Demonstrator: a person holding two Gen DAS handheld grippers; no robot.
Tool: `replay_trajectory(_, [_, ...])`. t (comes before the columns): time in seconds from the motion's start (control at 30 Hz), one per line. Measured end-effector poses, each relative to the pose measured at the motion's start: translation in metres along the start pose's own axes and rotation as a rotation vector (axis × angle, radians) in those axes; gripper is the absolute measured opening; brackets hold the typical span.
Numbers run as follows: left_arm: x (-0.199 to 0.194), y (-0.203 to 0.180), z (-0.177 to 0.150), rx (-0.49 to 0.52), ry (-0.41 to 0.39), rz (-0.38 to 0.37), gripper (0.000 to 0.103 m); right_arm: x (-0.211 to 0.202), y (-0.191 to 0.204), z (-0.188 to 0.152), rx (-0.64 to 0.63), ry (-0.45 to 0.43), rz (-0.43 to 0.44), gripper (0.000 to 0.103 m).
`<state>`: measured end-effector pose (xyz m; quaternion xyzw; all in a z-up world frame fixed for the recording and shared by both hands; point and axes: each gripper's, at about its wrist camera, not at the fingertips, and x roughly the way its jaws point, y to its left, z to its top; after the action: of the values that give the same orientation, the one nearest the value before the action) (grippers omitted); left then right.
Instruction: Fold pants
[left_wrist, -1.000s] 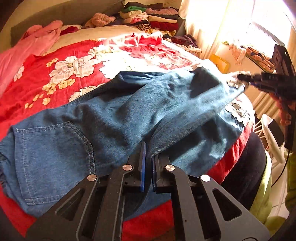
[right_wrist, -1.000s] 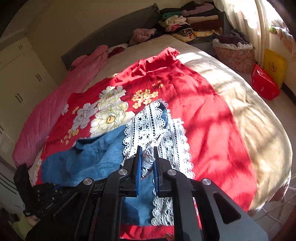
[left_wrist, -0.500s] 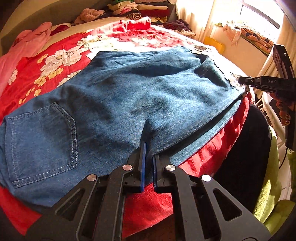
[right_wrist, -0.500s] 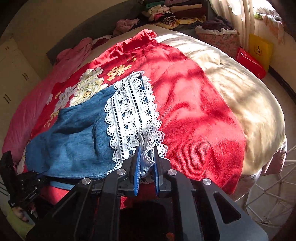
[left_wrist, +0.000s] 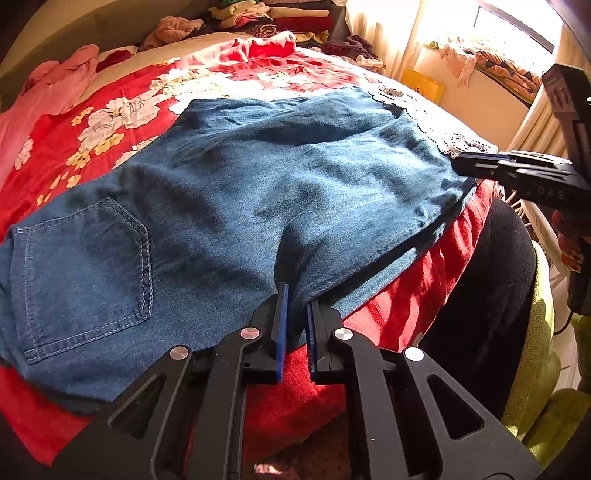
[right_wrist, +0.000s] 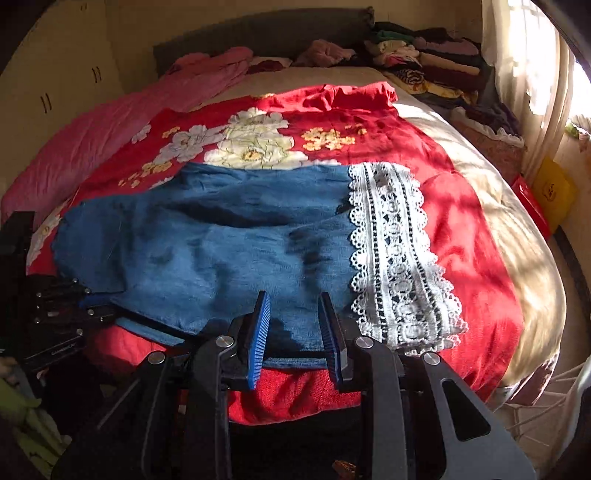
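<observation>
Sunlight is falling across a bed (right_wrist: 524, 236) covered by a red flowered blanket (right_wrist: 465, 206), and the pants (left_wrist: 229, 206) are lying folded leg over leg along its near edge. Nearest, the left gripper (left_wrist: 295, 325) is pinching a ridge of denim at the near edge, its jaws nearly together on the cloth, while the right gripper (right_wrist: 293, 332) is sitting with its jaws apart, holding nothing, the cuff end lying between and beyond them. Part of the lower leg is sticking out beyond the upper one at the near edge, so the layers are probably not lining up. Farther along, the white lace trim (right_wrist: 399, 258) is lying flat toward the right side. If the left gripper pulls while the cuff end is lying free, the legs are likely sliding apart or slipping off the near edge. Beyond, a pink quilt (right_wrist: 122, 125) and stacked clothes (right_wrist: 424, 62) are sitting at the far end.
</observation>
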<state>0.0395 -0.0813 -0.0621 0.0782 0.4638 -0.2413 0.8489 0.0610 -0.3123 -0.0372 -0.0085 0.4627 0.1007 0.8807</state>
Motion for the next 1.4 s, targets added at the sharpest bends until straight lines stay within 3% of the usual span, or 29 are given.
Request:
replay_trajectory(0.07, [-0.003,0.001,-0.003,-0.005,0.003,-0.014,0.010,0.013,-0.013,-0.009,0.031,0.061,-0.033,0.019])
replay_trajectory(0.13, [-0.013,0.003,-0.006,-0.006,-0.001,-0.016,0.021,0.012,-0.020,-0.015,0.052,0.055,-0.005,0.017])
replay_trajectory(0.2, [-0.029,0.009,-0.006,-0.022,-0.036,-0.001,0.042,0.006,-0.021,-0.015,0.057,0.051,0.024,0.019])
replay_trajectory(0.23, [-0.040,0.016,-0.006,-0.041,-0.060,0.012,0.045,0.002,-0.021,-0.013,0.059,0.039,0.039,0.020])
replay_trajectory(0.3, [-0.056,0.035,-0.004,-0.093,-0.098,0.053,0.061,-0.010,-0.017,-0.009,0.054,-0.009,0.061,0.021])
replay_trajectory(0.37, [-0.063,0.060,-0.005,-0.161,-0.107,0.134,0.067,-0.019,-0.012,-0.002,0.044,-0.047,0.085,0.028])
replay_trajectory(0.47, [-0.059,0.098,-0.010,-0.266,-0.061,0.265,0.068,-0.018,-0.009,0.007,0.039,-0.053,0.110,0.033])
replay_trajectory(0.57, [-0.053,0.129,-0.020,-0.341,-0.025,0.321,0.068,-0.006,-0.016,0.006,0.064,-0.002,0.076,0.034])
replay_trajectory(0.63, [-0.052,0.136,-0.024,-0.363,-0.027,0.289,0.068,0.006,-0.028,-0.001,0.102,0.055,0.068,0.033])
replay_trajectory(0.77, [-0.054,0.122,-0.017,-0.331,-0.019,0.314,0.068,0.007,-0.031,-0.007,0.112,0.050,0.095,0.034])
replay_trajectory(0.97, [-0.074,0.085,0.034,-0.198,-0.131,0.232,0.075,-0.014,-0.031,0.009,0.107,-0.049,0.147,0.044])
replay_trajectory(1.2, [-0.035,0.096,0.109,-0.204,-0.145,0.137,0.075,-0.021,-0.071,0.061,0.145,-0.147,0.087,0.050])
replay_trajectory(1.4, [0.017,0.112,0.147,-0.204,-0.084,0.122,0.075,0.011,-0.113,0.101,0.219,-0.127,0.086,0.050])
